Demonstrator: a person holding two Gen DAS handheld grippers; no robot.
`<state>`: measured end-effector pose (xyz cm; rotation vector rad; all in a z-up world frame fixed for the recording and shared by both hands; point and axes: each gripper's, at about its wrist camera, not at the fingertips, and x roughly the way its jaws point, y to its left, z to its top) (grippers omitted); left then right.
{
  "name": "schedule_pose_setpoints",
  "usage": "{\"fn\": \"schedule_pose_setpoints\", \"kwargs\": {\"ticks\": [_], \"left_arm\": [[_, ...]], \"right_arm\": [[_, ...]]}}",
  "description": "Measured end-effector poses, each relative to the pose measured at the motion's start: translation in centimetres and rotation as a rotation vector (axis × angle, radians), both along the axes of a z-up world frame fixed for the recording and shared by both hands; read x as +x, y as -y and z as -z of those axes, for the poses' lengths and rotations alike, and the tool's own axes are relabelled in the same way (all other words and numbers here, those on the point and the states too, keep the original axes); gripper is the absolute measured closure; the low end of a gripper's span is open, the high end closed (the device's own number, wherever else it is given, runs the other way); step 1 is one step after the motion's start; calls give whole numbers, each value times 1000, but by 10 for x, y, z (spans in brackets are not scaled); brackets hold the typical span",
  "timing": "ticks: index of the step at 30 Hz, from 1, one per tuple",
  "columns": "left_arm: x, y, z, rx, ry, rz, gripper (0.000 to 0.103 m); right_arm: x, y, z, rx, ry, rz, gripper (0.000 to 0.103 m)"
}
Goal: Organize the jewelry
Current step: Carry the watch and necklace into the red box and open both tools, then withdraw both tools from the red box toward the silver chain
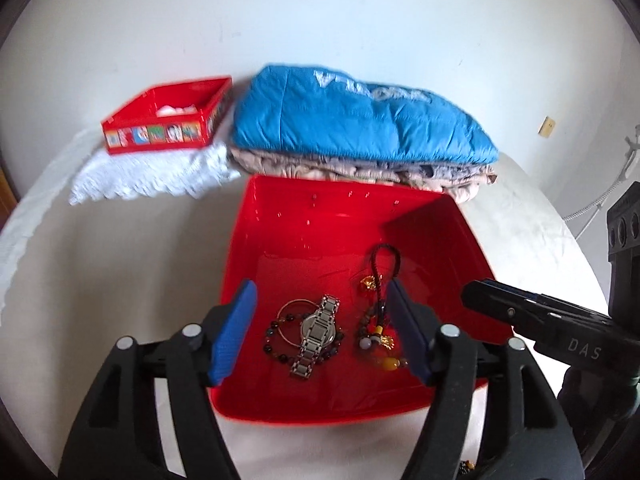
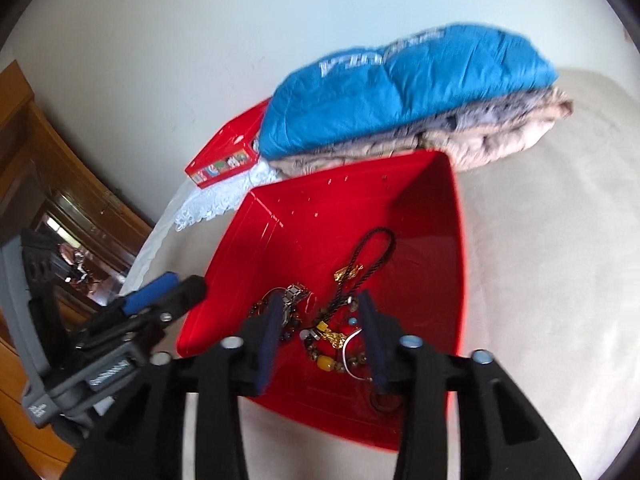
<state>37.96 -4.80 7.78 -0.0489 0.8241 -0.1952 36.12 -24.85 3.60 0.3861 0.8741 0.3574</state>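
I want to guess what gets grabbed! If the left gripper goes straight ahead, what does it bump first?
Probably the silver watch, lying between the open left gripper's fingers on the red tray's floor; depth is unclear.

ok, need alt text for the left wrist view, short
The left gripper, open and empty, hovers over a red tray holding a silver watch, beaded bracelet and black-corded charms. The right gripper enters from the right. Behind sit folded blue bedding and a small red box on white lace.

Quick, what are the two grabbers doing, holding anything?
Left gripper: jaws open, holding nothing, over the watch.
Right gripper: jaws open, holding nothing, over the beaded charm.
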Motion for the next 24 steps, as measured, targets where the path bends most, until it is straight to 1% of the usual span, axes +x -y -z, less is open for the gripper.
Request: {"fn": "schedule_pose_setpoints", "kwargs": {"ticks": [1,2,4,7,9,12,14,16,24], "left_arm": [[-5,1,-4,14,5,-3,24],[-11,1,-8,23,9,-7,23],[-21,1,-11,31,6,-12,18],[-39,-1,-7,63,-15,-3,17],[-52,-8,-4,77,-25,-18,17],[-73,-22,-2,90,-24,-50,15],[-86,-30,-1,103,-16,-72,14],[-102,-38,0,106,-6,-90,13],[-167,-54,6,91,30,-107,10]], "right_arm": [[-3,0,-3,-6,6,5,56],[-8,0,-6,-6,7,6,55],[-19,0,-9,-4,1,5,46],[-32,-2,-9,-44,-9,16,37],[-43,-5,-6,-75,-23,21,35],[-59,-8,-1,-74,-52,6,33],[-73,-11,2,-76,-62,-12,29],[-94,-16,4,-100,-46,-24,24],[-163,-35,13,-180,-16,-81,13]]}}
